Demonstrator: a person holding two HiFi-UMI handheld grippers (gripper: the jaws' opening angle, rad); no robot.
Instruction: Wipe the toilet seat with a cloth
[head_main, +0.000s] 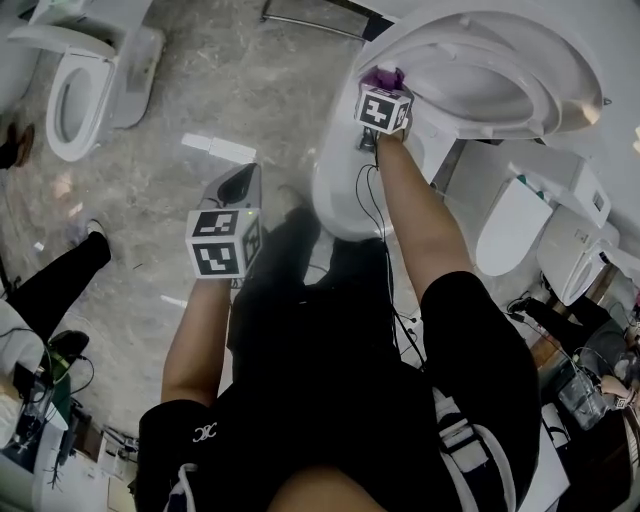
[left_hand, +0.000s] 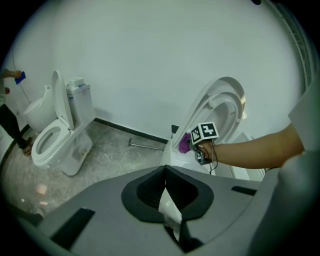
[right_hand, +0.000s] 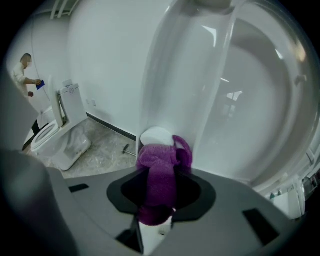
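Clamping a cloth (right_hand: 161, 172) in the right gripper (right_hand: 156, 215), with the jaws narrowed onto its lower end. Purple, thick and fuzzy like towelling, bunched into a lumpy wad, with 1 loose loop curling off the upper right side. Held right at the lower edge of the raised toilet seat (right_hand: 235, 100), touching it or just short of it; hard to say which. White and glossy there, curved, with pale reflections across it.

From the head view, reaching forward with the right arm to the toilet (head_main: 335, 185). Showing of the cloth only a small purple tuft past the marker cube (head_main: 383, 108), at the spot where the bowl meets the tilted-up seat and lid (head_main: 560, 60).

Holding the left gripper (head_main: 240, 182) lower down and well apart from the toilet, over the grey marbled floor (head_main: 200, 90), pointed down and forward. Shut tight in the left gripper view, jaws together, with just a thin pale strip along the seam. Looking past them from there, onto the right gripper and the purple wad at the foot of the raised seat.

Off to the left by the white wall (left_hand: 150, 60), 1 second toilet (head_main: 80, 90) with its lid up. Between the 2 toilets, a metal bar (left_hand: 145, 146) lying on the floor. Beyond the far one, a person (right_hand: 22, 75) with something blue in hand.
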